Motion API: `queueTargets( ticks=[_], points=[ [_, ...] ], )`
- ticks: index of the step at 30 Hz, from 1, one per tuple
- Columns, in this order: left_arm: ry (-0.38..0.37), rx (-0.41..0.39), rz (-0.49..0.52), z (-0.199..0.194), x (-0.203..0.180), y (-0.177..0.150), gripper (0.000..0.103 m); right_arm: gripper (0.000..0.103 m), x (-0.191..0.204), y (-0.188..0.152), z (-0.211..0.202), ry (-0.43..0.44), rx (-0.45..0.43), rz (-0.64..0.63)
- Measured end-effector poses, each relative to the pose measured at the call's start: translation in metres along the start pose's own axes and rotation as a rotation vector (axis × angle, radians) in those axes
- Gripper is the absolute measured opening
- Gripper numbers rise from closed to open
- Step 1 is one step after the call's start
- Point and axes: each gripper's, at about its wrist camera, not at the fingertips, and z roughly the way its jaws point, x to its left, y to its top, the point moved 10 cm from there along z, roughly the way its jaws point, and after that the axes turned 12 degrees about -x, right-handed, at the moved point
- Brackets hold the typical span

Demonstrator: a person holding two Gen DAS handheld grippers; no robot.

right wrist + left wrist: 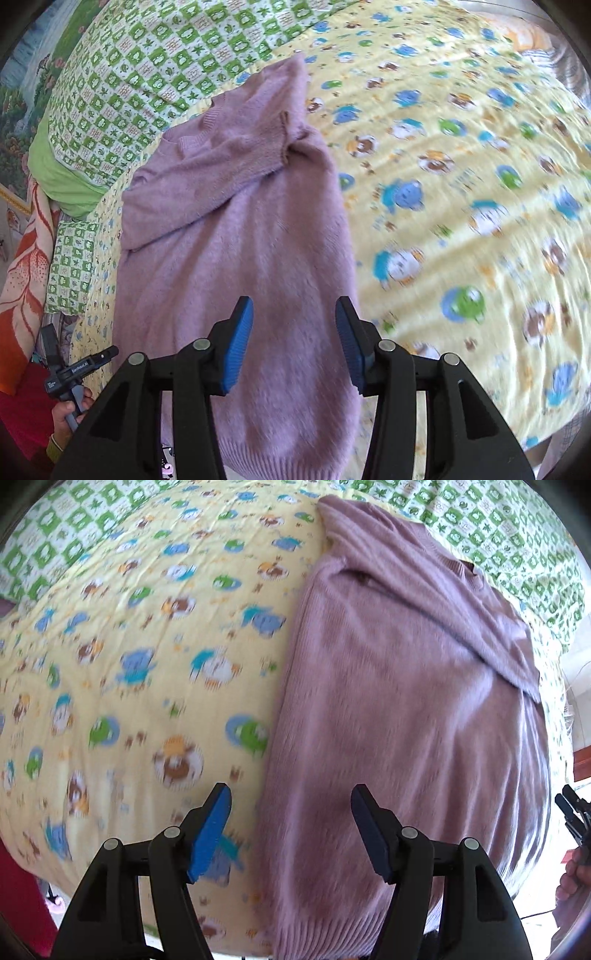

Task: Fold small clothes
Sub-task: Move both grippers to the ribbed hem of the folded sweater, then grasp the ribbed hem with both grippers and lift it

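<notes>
left gripper [291,827] apart | right gripper [294,341] apart — both above sweater [236,236] | sleeves folded in

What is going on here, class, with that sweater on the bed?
A person holds a hand-held gripper in each hand above a mauve knitted sweater spread on a yellow cartoon-print bedsheet. Both sleeves are already folded across the chest, so the fold is partly done. The left hand-held gripper and the right hand-held gripper are both open near the ribbed hem, gripping nothing.
</notes>
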Motion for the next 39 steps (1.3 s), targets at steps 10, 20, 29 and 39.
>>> queueTargets(
  ticks=[10, 20, 29, 39],
  points=[
    [0.006, 0.008, 0.023, -0.016, 0.006, -0.033, 0.07, 0.048, -0.018, -0.044, -0.021, -0.016, 0.022, 0.032],
    [0.001, 0.034, 0.046, -0.026, 0.006, -0.059, 0.073, 0.048, -0.018, -0.075, -0.032, 0.005, 0.049, 0.025],
    [-0.028, 0.067, 0.04, -0.025, 0.002, -0.08, 0.074, 0.048, -0.013, -0.093, -0.032, 0.069, 0.072, 0.049],
    [-0.073, 0.05, 0.075, -0.025, -0.017, -0.088, 0.056, 0.045, -0.003, -0.105, -0.028, 0.153, 0.079, 0.064]
  ],
)
